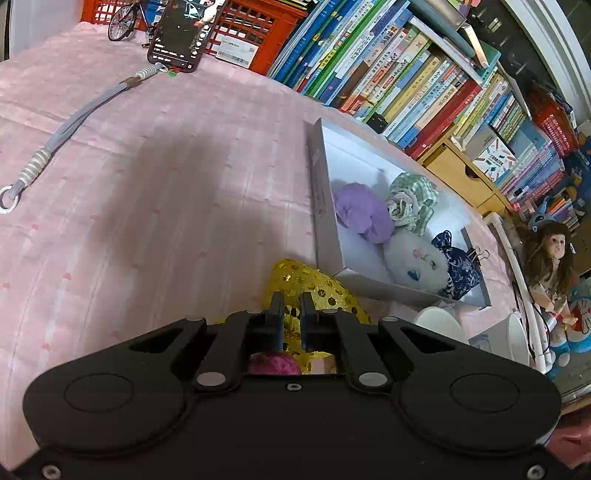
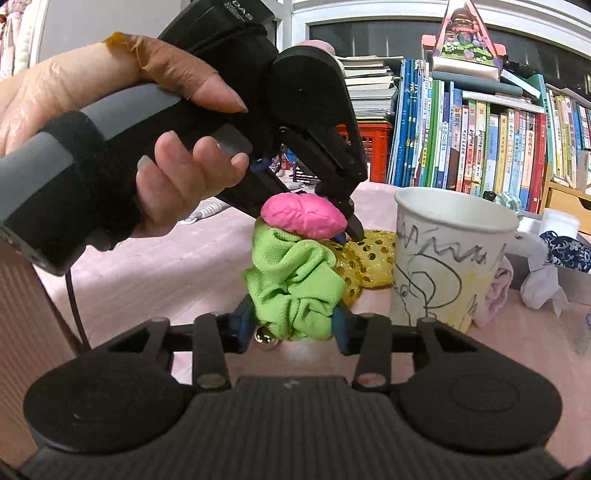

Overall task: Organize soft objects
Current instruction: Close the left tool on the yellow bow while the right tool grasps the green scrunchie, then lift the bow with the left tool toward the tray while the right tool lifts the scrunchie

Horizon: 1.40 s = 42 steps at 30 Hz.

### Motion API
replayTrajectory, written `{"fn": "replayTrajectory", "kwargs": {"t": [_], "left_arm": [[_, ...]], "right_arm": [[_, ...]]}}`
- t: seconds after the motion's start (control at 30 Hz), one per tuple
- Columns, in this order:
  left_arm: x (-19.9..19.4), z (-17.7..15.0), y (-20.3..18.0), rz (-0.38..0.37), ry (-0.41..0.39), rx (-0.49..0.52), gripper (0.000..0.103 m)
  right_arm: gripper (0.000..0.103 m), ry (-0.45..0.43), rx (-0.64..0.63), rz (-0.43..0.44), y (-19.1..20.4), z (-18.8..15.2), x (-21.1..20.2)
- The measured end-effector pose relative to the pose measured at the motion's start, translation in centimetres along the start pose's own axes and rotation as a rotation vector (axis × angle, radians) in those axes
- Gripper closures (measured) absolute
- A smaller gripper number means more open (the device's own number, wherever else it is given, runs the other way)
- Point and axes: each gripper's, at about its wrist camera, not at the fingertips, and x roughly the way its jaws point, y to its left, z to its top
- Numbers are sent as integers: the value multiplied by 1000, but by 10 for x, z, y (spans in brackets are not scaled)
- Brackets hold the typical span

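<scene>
My left gripper (image 1: pixel 291 299) is shut on a yellow sequined cloth (image 1: pixel 317 288) that lies on the pink bedspread beside the white box (image 1: pixel 325 206). The right wrist view shows that gripper (image 2: pixel 349 230) from outside, held by a hand (image 2: pixel 177 184), its tips down on the sequined cloth (image 2: pixel 369 254). A pink brain-shaped squishy (image 2: pixel 304 216) sits on top of a green scrunchie (image 2: pixel 295 280). My right gripper (image 2: pixel 293 328) has its blue pads pressed on both sides of that scrunchie. The box holds a purple scrunchie (image 1: pixel 364 212), a green checked cloth (image 1: pixel 412 201), a white plush (image 1: pixel 419 264) and a navy pouch (image 1: pixel 460 264).
A scribbled paper cup (image 2: pixel 447 258) stands just right of the scrunchie. A phone (image 1: pixel 181 33) leans on a red crate (image 1: pixel 258 29) at the back, with a grey lanyard (image 1: pixel 74 122) trailing across the bedspread. Rows of books (image 1: pixel 406 74) and a doll (image 1: pixel 550 258) line the right side.
</scene>
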Motion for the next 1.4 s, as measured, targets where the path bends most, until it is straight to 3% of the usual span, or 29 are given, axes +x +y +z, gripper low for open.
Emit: {"fn": "replayTrajectory", "kwargs": {"t": [0.23, 0.5, 0.87, 1.23, 1.3, 1.37, 1.4], "left_arm": [[-1, -4, -5, -11, 0, 21, 91], [-3, -12, -15, -16, -17, 70, 60], [-27, -45, -17, 116, -136, 225, 25], [-15, -74, -9, 129, -178, 239, 23], [-12, -78, -10, 138, -189, 246, 27], [-10, -80, -10, 158, -199, 247, 41], [-9, -81, -11, 165, -204, 251, 42]], "right_arm": [[63, 8, -7, 18, -7, -4, -16], [63, 17, -3, 4, -16, -9, -32], [62, 22, 41, -38, -31, -12, -44], [62, 12, 104, -92, -45, -13, -57], [62, 13, 123, -99, -49, -13, -59], [63, 13, 140, -103, -52, -14, -60], [63, 13, 146, -104, -54, -14, -60]]}}
